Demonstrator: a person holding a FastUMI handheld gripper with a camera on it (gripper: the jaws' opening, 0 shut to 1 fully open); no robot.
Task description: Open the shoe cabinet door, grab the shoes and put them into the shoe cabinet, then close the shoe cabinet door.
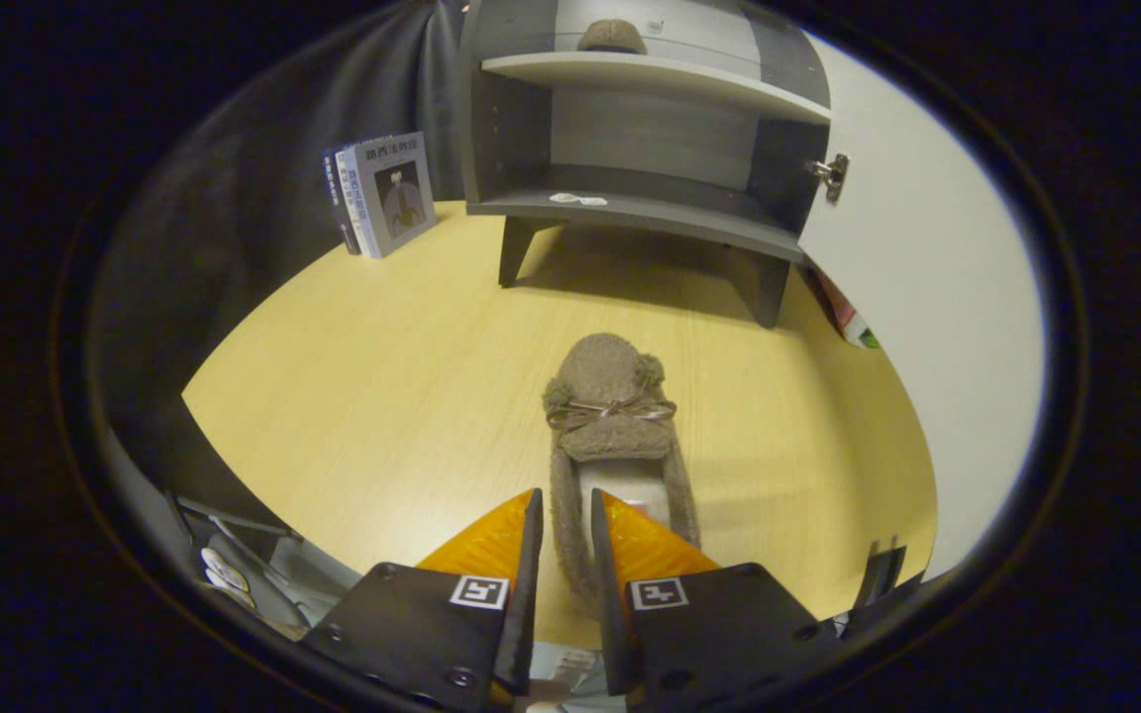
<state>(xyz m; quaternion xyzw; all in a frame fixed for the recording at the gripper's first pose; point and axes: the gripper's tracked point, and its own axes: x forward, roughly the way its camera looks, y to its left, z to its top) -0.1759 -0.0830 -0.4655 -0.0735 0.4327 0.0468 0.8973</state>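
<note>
Because the shoe cabinet [645,149] already stands with its door [927,297] swung wide, the step in hand looks to be carrying the second shoe across. The claw [564,540] is clenched on the fuzzy brown slipper [610,416], its two fingers pinching the left side wall near the heel, so the toe with its ribbon bow and pompoms points straight at the cabinet. Holding it by the heel wall likely lets the toe go in first. Whether the slipper rests on the light wooden worktop [382,396] or is lifted clear of it cannot be told.

On the cabinet's upper shelf another brown slipper [611,37] already sits; on its lower shelf lies a small pale scrap [578,199]. Left of the cabinet a few books [382,193] lean upright against the wall. Under the open door, right of the cabinet's legs, a red-and-green object [853,322] peeks out. Nothing lies on the worktop between slipper and cabinet, though the open door narrows the approach from the right.
</note>
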